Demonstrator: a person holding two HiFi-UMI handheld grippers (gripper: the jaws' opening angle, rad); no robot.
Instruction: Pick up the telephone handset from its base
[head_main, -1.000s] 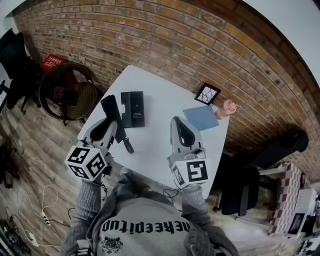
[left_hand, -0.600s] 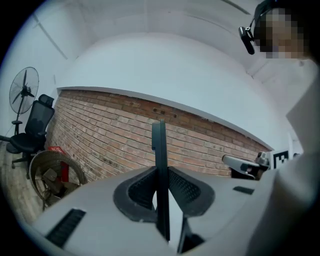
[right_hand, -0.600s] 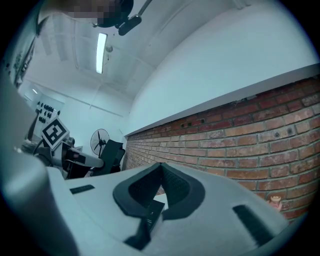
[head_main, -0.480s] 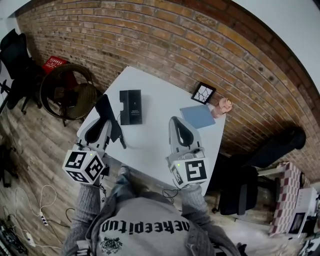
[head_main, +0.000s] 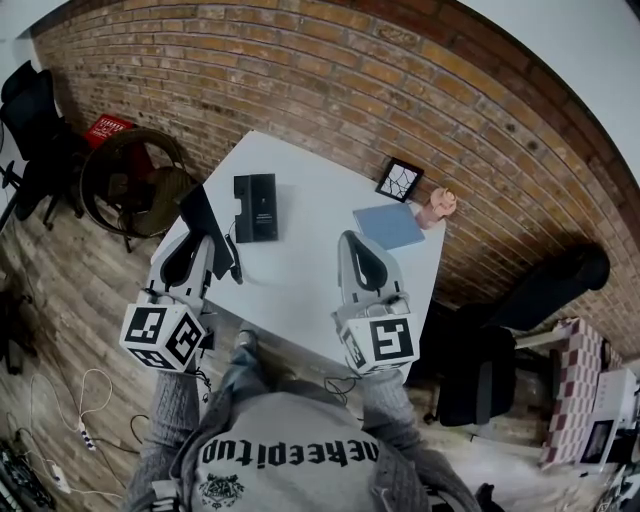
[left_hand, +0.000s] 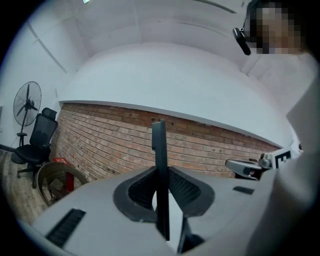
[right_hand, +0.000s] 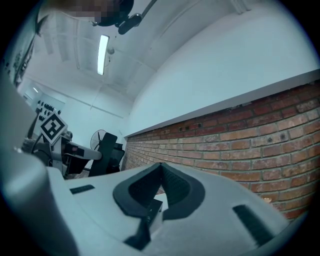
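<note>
Gripping the flat black telephone handset (left_hand: 160, 170) edge-on, the left gripper (head_main: 206, 242) has its fingers clenched on the slab over the near-left edge of the smooth white worktop (head_main: 295, 285), clear of the rectangular black base (head_main: 255, 207) lying near that edge. The right gripper (head_main: 350, 242) hovers over bare worktop, its fingers closed together on nothing. It is well apart from the blue notebook (head_main: 388, 225), black-framed picture (head_main: 400, 180) and pink figurine (head_main: 436, 206) grouped at the far edge beside the rough brick wall (head_main: 300, 80).
</note>
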